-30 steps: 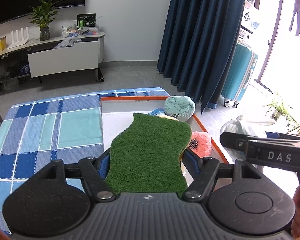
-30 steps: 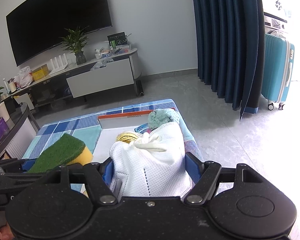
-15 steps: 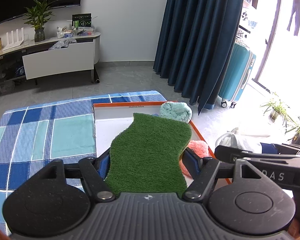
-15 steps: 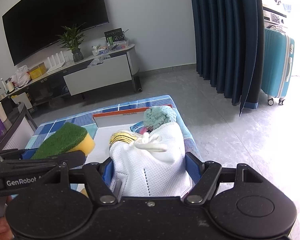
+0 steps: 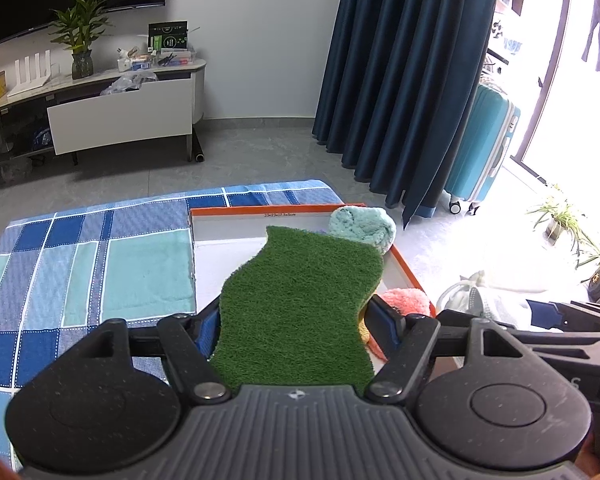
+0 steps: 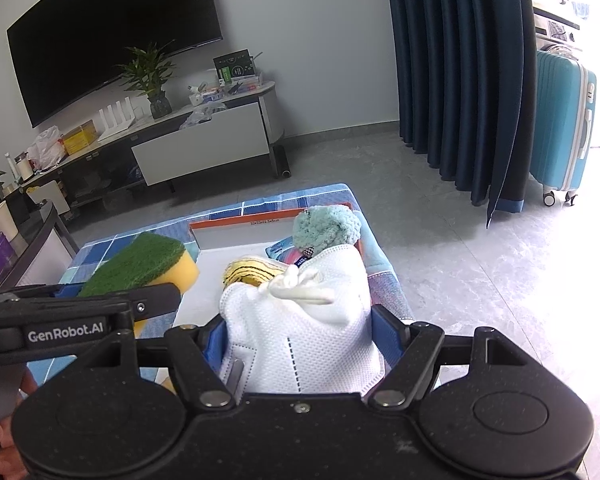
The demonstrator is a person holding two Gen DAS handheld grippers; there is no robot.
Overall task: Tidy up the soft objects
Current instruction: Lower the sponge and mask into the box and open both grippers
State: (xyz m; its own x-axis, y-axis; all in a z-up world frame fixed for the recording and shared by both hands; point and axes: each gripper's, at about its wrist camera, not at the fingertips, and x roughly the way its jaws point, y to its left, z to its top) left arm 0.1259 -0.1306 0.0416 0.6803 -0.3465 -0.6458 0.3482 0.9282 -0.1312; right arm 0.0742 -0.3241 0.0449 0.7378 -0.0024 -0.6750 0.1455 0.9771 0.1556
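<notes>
My left gripper [image 5: 296, 316] is shut on a green-and-yellow sponge [image 5: 300, 300], held above the near part of an orange-rimmed white tray [image 5: 228, 232]; the sponge also shows in the right wrist view [image 6: 140, 260]. My right gripper [image 6: 300, 328] is shut on a white face mask [image 6: 304, 320] above the tray's right side. In the tray lie a teal fluffy ball [image 5: 362, 226], a pink fluffy ball [image 5: 406, 300], a yellow striped cloth [image 6: 252, 274] and a small blue packet [image 6: 282, 246].
The tray sits on a blue checked tablecloth [image 5: 80, 264] over a low table. Behind are a TV stand [image 5: 120, 116], dark blue curtains [image 5: 412, 80] and a teal suitcase [image 5: 484, 148]. Grey floor lies beyond the table's far and right edges.
Both grippers have drifted a little over the tray with their loads. The right gripper's body now sits lower and closer in the left wrist view. Both grips are unchanged.
</notes>
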